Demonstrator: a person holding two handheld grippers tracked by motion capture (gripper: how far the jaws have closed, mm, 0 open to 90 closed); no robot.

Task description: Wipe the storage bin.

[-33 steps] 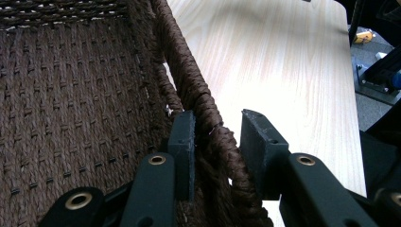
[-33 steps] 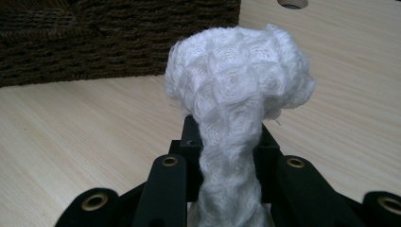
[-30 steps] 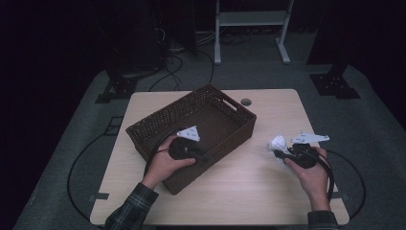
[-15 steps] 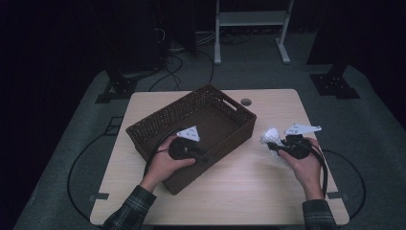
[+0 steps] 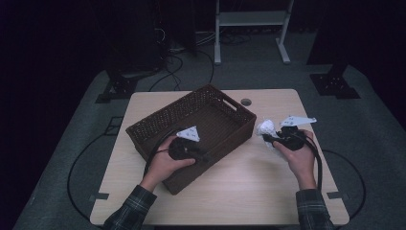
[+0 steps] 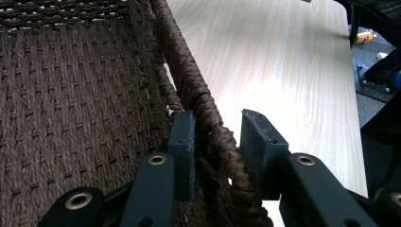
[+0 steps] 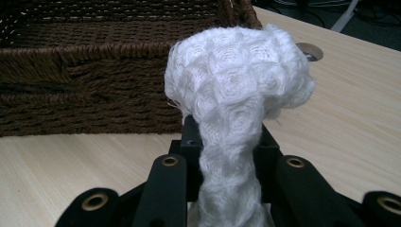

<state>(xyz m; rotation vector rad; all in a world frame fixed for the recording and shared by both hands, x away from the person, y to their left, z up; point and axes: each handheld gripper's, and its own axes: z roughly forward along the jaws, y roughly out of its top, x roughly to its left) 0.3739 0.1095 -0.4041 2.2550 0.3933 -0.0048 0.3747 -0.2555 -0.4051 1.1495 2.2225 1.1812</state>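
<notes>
The right hand-held gripper (image 5: 269,137) is clenched on a white crumpled cloth (image 5: 265,128). The woven basket (image 5: 163,117) lies at its nine o'clock, just beside. The left hand-held gripper (image 6: 215,142) pinches the basket's near wall, steadying it on the desk (image 5: 268,182).

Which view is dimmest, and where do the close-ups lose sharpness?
High view: dim, dark surroundings, lit table. Left gripper view: basket weave crisp, the near jaws soft. Right gripper view: white cloth evenly lit and sharp, its lower end blurred at the right claw.
</notes>
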